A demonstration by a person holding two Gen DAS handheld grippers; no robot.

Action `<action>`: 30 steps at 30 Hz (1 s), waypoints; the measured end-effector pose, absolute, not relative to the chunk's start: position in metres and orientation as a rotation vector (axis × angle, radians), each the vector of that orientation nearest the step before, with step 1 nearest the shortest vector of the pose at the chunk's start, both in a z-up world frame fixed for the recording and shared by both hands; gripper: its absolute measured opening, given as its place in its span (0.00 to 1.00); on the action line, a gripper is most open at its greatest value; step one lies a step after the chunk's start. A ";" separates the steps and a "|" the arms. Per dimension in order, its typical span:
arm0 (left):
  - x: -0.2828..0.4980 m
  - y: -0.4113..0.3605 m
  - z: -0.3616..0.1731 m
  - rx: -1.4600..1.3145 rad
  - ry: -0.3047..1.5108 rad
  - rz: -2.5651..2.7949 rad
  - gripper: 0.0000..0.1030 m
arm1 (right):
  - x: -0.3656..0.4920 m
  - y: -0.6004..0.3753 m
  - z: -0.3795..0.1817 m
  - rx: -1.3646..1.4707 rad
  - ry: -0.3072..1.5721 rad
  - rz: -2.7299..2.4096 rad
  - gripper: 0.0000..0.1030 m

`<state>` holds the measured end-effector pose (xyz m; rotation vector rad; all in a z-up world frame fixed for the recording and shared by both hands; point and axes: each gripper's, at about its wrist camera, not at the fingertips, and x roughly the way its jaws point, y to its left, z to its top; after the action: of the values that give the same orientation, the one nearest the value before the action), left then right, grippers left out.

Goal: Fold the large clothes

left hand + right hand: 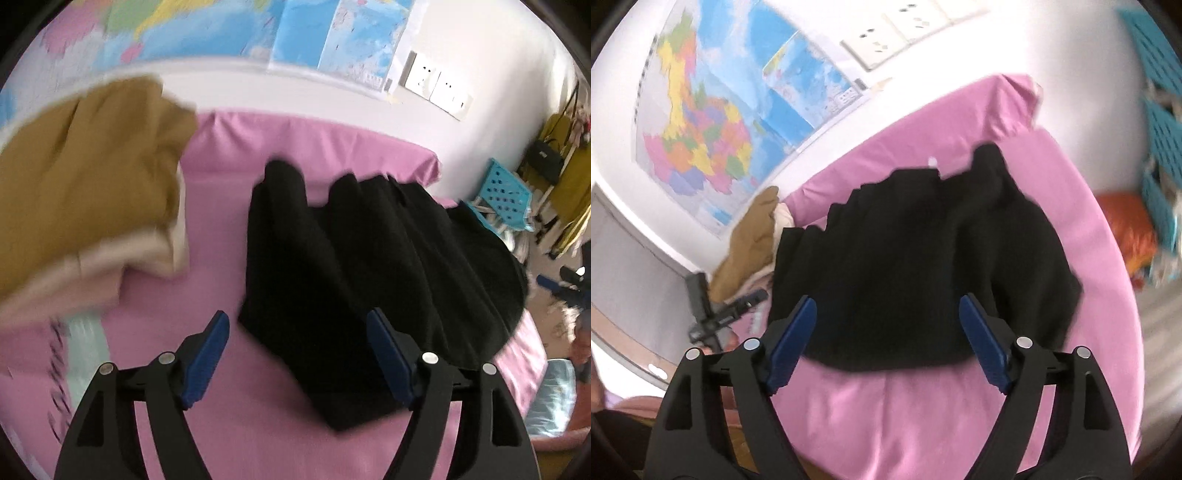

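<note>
1. Left wrist view: your left claw [297, 345] is released, jaws wide apart and holding nothing, hovering over the near-left corner of the black garment [373, 280].
2. That garment lies already bunched into a thick fold on the pink-covered counter [218, 229], its long axis running from your near left toward the far right.
3. Right wrist view: your right claw [888, 332] is also released and empty, centred over the garment's near edge [923, 266], so this hand looks the nearer one for the next pinch.
4. Keep clear of the mustard and cream pile [85, 192] to the left; the other claw [716, 314] is near it.
</note>
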<state>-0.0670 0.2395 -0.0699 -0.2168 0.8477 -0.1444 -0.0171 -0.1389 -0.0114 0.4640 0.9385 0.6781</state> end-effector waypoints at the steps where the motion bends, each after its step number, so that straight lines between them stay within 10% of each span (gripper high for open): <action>1: -0.072 0.241 -0.075 -0.240 0.866 -0.160 0.73 | -0.024 -0.144 -0.019 0.494 0.959 0.678 0.82; 30: -0.049 0.203 -0.116 -0.777 0.965 -0.363 0.90 | 0.035 -0.081 -0.077 0.774 0.917 0.521 0.87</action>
<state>-0.0491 0.2034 -0.1161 -0.7766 0.9650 -0.3630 0.0353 -0.0810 -0.0768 0.7744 0.9169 0.5209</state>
